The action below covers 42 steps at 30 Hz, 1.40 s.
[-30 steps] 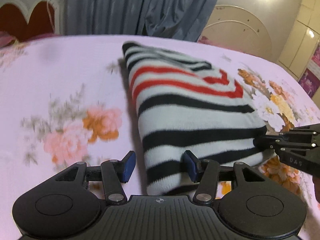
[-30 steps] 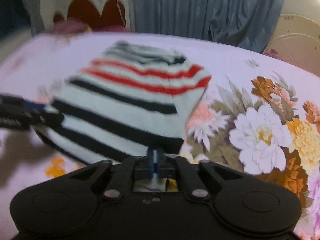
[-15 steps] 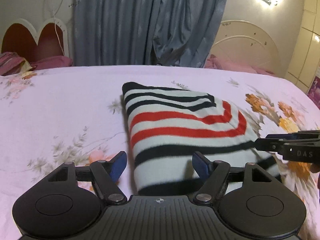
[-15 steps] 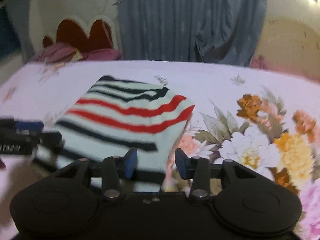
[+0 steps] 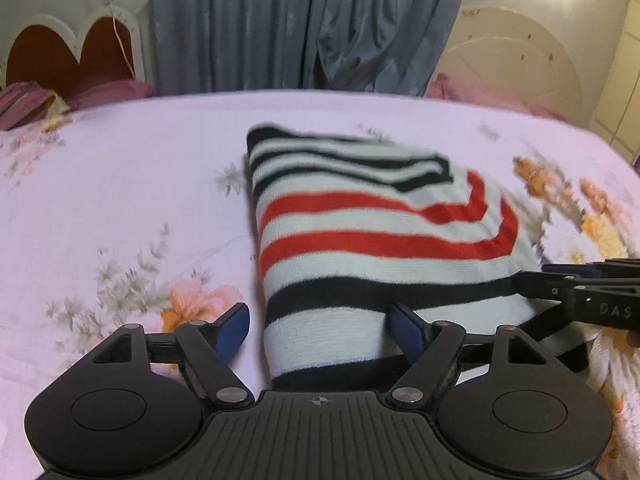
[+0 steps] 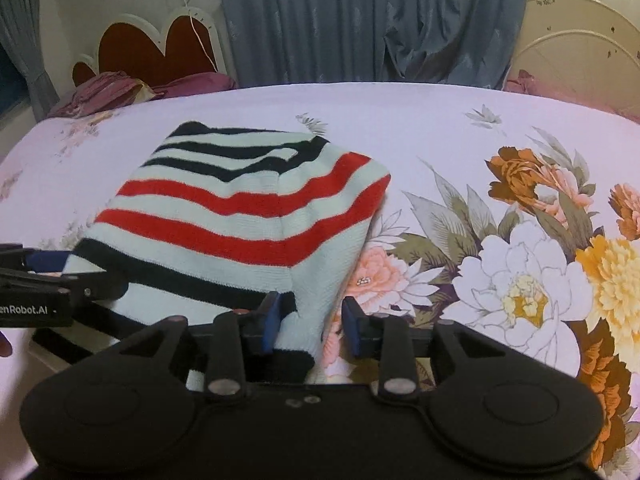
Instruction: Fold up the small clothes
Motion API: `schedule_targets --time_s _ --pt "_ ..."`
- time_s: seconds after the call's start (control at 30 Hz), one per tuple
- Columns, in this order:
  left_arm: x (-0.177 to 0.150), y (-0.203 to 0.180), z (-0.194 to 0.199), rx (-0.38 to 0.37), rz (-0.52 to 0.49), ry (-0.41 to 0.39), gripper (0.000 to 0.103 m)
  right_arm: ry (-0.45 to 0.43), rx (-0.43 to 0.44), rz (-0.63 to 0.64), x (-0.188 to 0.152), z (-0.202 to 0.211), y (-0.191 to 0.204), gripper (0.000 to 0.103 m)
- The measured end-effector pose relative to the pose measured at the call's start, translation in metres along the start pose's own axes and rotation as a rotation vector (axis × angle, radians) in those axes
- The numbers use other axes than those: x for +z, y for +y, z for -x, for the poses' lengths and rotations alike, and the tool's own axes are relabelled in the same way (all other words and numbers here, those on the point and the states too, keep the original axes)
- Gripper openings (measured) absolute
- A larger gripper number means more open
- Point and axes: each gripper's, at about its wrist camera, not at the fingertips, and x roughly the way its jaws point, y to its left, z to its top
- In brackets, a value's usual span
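In the left wrist view, the left gripper [image 5: 318, 330] has its blue fingers [image 5: 232, 326] spread wide, as they were a second ago, straddling the near left corner of the striped sweater [image 5: 372, 248] without pinching it; the garment lies folded into a compact block on the bed [image 5: 120, 184]. The right gripper [image 5: 576, 294] reaches in from the right at the sweater's edge. In the right wrist view, the right gripper [image 6: 308, 322] was clamped on the hem a second ago and now has its fingers parted to a moderate gap around the near right corner of the sweater [image 6: 240, 220], so the fold looks released and likely finished. The left gripper [image 6: 60, 284] shows at the left edge. Pillows [image 6: 112, 90], a headboard [image 6: 160, 46] and curtains [image 6: 372, 20] lie beyond; nothing blocks withdrawal.
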Motion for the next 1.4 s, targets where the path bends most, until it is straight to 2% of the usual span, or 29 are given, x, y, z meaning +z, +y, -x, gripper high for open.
schedule_targets --time_s 0.03,0.07,0.1,0.17,0.3,0.37,0.5,0.63,0.8,0.83,0.87,0.9,1.03,1.17,1.4 --pt "0.000 0.002 0.003 -0.004 0.008 -0.014 0.087 -0.025 0.009 -0.024 0.001 0.006 -0.004 0.052" --pt "0.000 0.006 0.006 -0.021 0.027 -0.027 0.092 -0.043 0.033 -0.054 0.000 0.010 -0.010 0.058" --pt "0.001 0.011 0.007 -0.044 0.049 -0.032 0.092 -0.045 0.082 -0.103 0.000 0.011 -0.019 0.060" --pt "0.002 0.021 0.005 -0.089 0.098 -0.022 0.092 -0.019 0.187 -0.232 -0.002 0.005 -0.039 0.059" --pt "0.004 0.039 -0.006 -0.190 0.185 0.012 0.092 0.019 0.295 -0.386 -0.008 -0.012 -0.067 0.059" --pt "0.002 0.045 -0.016 -0.206 0.216 0.050 0.092 0.052 0.344 -0.442 -0.013 -0.022 -0.076 0.059" --pt "-0.007 0.050 -0.035 -0.230 0.259 0.108 0.092 0.100 0.403 -0.477 -0.018 -0.038 -0.078 0.059" --pt "-0.010 0.051 -0.043 -0.256 0.288 0.115 0.092 0.119 0.424 -0.473 -0.011 -0.045 -0.074 0.059" --pt "-0.002 0.046 -0.050 -0.266 0.279 0.135 0.092 0.130 0.408 -0.403 0.005 -0.055 -0.060 0.060" --pt "-0.001 0.043 -0.051 -0.269 0.273 0.138 0.091 0.129 0.391 -0.388 0.007 -0.055 -0.056 0.057" --pt "0.001 0.040 -0.053 -0.265 0.259 0.139 0.080 0.127 0.363 -0.362 0.009 -0.055 -0.051 0.054" --pt "0.002 0.035 -0.053 -0.279 0.241 0.141 0.075 0.126 0.335 -0.332 0.011 -0.053 -0.046 0.050" --pt "0.007 0.025 -0.045 -0.236 0.183 0.104 0.063 0.095 0.252 -0.229 0.013 -0.042 -0.027 0.034" --pt "0.010 0.022 -0.032 -0.231 0.121 0.062 0.053 0.049 0.152 -0.110 0.017 -0.027 0.000 0.032" --pt "0.029 0.037 0.000 -0.264 0.058 0.007 0.051 -0.006 0.083 -0.034 0.029 0.005 0.036 0.031"
